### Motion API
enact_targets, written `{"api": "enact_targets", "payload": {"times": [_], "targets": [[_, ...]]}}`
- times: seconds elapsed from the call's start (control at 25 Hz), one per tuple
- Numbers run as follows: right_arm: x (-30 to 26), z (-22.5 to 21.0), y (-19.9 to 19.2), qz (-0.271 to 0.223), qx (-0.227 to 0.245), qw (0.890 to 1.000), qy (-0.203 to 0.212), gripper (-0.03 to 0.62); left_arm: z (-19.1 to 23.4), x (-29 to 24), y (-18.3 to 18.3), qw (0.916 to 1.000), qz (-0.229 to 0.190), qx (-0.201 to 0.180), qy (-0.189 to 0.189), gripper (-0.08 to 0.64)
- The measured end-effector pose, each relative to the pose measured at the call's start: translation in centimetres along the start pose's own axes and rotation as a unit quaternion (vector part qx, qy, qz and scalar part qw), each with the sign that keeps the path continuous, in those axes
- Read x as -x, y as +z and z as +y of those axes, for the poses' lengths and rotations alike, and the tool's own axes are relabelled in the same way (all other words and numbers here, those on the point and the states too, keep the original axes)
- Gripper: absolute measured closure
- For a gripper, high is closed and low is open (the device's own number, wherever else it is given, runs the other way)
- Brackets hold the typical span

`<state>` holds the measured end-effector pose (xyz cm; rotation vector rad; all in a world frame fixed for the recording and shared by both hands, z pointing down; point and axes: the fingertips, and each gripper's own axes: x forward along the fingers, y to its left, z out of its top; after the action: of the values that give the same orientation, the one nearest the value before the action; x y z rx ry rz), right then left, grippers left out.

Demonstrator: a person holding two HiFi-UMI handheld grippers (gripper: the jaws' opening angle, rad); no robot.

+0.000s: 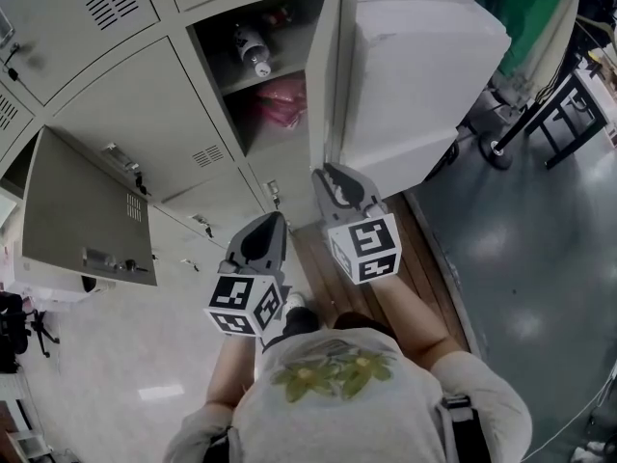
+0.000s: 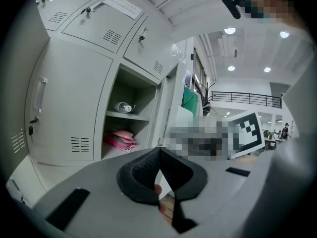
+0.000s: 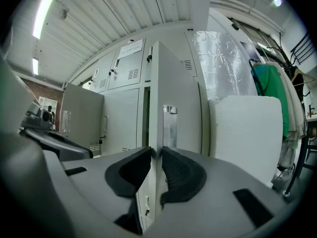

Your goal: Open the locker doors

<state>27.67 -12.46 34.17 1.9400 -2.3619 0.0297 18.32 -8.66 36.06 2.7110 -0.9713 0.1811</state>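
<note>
The grey locker bank has one compartment open, with a plastic bottle on its shelf and a pink bag below. Its door is swung out to the right, edge-on. My right gripper points at that door's lower corner. In the right gripper view the right gripper is nearly closed with a narrow gap, and the door edge lines up with the gap beyond the tips. My left gripper hangs lower left, and in its own view the left gripper is shut on nothing.
A second locker door stands open at the left. A big white block stands right of the lockers, with a green cloth and a black stand beyond. Closed doors lie left of the open compartment.
</note>
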Motion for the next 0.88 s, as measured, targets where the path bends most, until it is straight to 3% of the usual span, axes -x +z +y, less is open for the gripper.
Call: {"api": "enact_targets", "payload": {"times": [0.88], "targets": [[3.9, -4.4, -0.5, 0.011, -0.003, 0.998, -0.064, 0.526, -4.2, -1.4, -0.6, 0.999, 0.007, -0.014, -0.042, 0.531]]}}
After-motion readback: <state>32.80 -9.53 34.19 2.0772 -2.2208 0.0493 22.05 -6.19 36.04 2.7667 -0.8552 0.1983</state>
